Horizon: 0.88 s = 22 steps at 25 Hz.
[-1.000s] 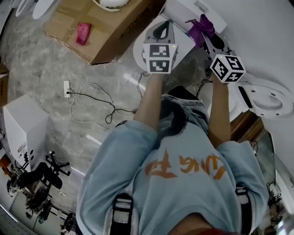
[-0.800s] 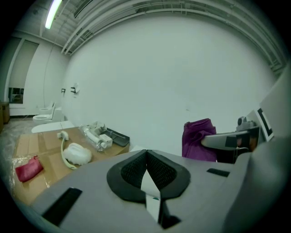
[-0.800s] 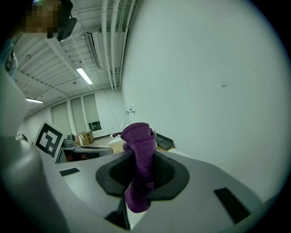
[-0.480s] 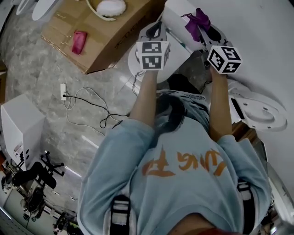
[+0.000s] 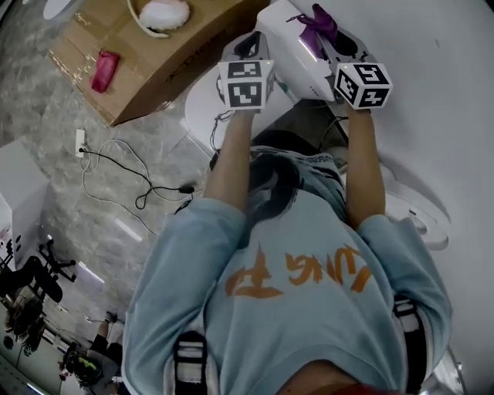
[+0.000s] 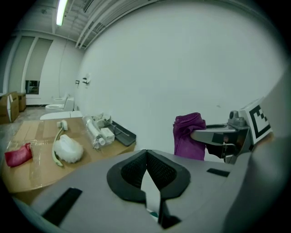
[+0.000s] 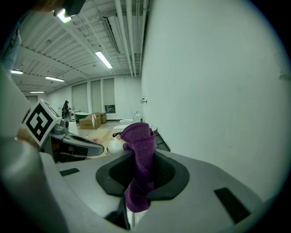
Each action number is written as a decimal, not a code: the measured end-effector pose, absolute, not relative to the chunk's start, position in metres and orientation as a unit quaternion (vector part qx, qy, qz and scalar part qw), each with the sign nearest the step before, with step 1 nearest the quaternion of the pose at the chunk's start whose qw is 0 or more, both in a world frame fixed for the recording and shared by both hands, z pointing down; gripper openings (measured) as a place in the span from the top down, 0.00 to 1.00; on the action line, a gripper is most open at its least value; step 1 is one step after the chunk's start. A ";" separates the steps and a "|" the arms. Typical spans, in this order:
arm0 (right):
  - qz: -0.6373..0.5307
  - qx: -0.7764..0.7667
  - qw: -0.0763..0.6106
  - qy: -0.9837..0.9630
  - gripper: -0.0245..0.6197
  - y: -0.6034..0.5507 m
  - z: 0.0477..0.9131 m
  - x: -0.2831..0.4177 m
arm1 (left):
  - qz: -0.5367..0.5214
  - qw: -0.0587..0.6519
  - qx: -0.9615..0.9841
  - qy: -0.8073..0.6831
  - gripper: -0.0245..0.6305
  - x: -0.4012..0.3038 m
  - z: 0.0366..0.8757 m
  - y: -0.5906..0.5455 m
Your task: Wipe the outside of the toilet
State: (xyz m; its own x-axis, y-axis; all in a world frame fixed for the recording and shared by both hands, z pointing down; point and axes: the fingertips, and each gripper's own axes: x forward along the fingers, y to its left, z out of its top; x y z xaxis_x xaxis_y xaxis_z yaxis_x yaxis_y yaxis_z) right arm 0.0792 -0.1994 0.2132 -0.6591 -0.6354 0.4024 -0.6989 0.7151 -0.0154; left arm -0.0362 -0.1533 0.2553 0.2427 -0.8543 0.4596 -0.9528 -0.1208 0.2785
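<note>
Looking down, head view: left gripper (image 5: pixel 251 42) and right gripper (image 5: pixel 324 32) at the glossy white toilet (image 5: pixel 297 65); crumpled purple cloth (image 5: pixel 311 17) over its tank.
Left gripper view: ribbed black fingers (image 6: pixel 134 170) pressed together, empty.
Right gripper view: fingers (image 7: pixel 168 170) pinching the knitted cloth.

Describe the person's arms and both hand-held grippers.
The left hand-held gripper and right hand-held gripper have grey bodies and black textured jaw pads. Each carries a white cube with black square markers. The person wears a light blue, orange-printed sweatshirt, sleeves ending near the elbows.
</note>
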 end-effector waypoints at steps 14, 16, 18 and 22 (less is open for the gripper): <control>0.051 0.247 0.199 -0.947 0.82 -0.273 0.286 0.061 | 0.129 0.313 0.662 -0.669 0.93 -0.018 0.300 -0.173; 0.049 0.237 0.202 -0.949 0.82 -0.281 0.291 0.054 | 0.144 0.321 0.655 -0.669 0.93 -0.016 0.302 -0.171; 0.043 0.226 0.209 -0.951 0.82 -0.285 0.297 0.049 | 0.160 0.332 0.644 -0.670 0.93 -0.015 0.307 -0.168; 0.030 0.206 0.220 -0.953 0.82 -0.296 0.311 0.038 | 0.188 0.335 0.625 -0.679 0.93 -0.017 0.312 -0.168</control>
